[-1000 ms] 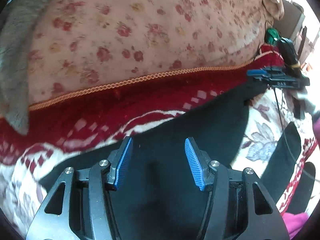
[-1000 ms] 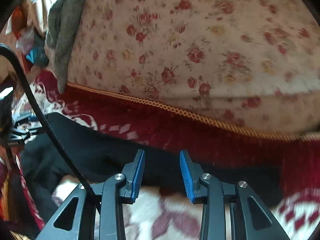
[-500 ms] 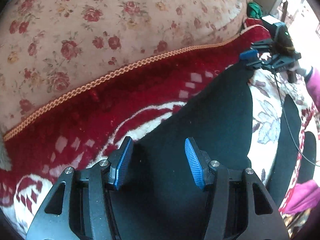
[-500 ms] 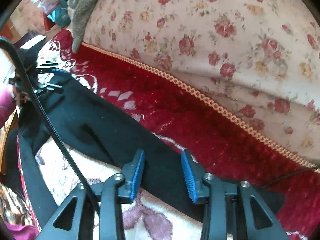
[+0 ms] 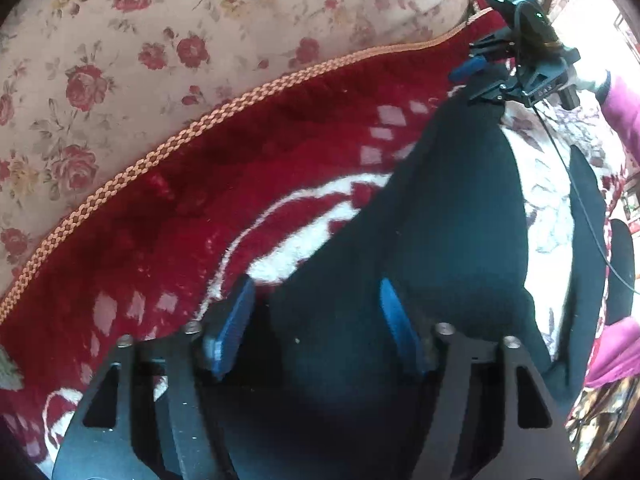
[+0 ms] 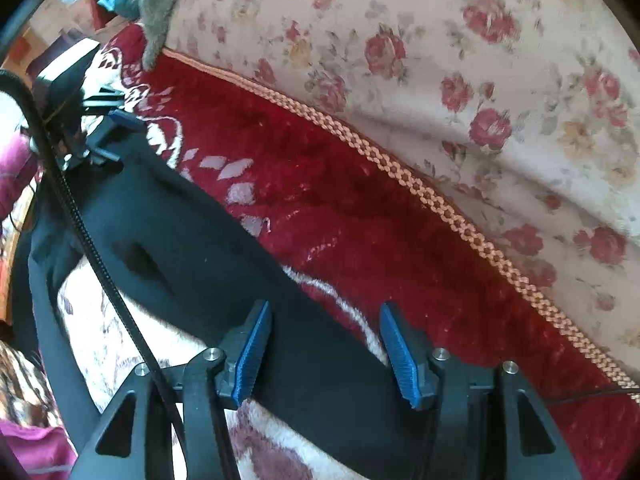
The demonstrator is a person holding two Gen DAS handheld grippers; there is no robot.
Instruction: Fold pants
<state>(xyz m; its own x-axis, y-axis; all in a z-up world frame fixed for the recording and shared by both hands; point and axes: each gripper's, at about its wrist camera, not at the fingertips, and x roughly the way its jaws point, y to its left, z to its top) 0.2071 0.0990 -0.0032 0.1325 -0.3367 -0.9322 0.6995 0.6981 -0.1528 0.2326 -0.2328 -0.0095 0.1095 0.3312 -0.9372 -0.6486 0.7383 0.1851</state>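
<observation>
Hovering over the black pants (image 5: 448, 216), which lie across the red blanket (image 5: 240, 184) from lower centre to upper right, the left claw (image 5: 316, 320) has just opened wider; cloth lies below, ungripped. The right claw (image 6: 324, 348) has likewise been opening over the pants' edge. Risk: a shallow pinch grabs blanket pile too, dragging the fold crooked.

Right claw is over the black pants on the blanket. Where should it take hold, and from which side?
Judging by the right wrist view, grip the pants' far long edge, where black cloth meets the red blanket. Come from above: the fabric lies flat, and the open right claw, whose jaws have just been opening, already straddles that edge.
</observation>
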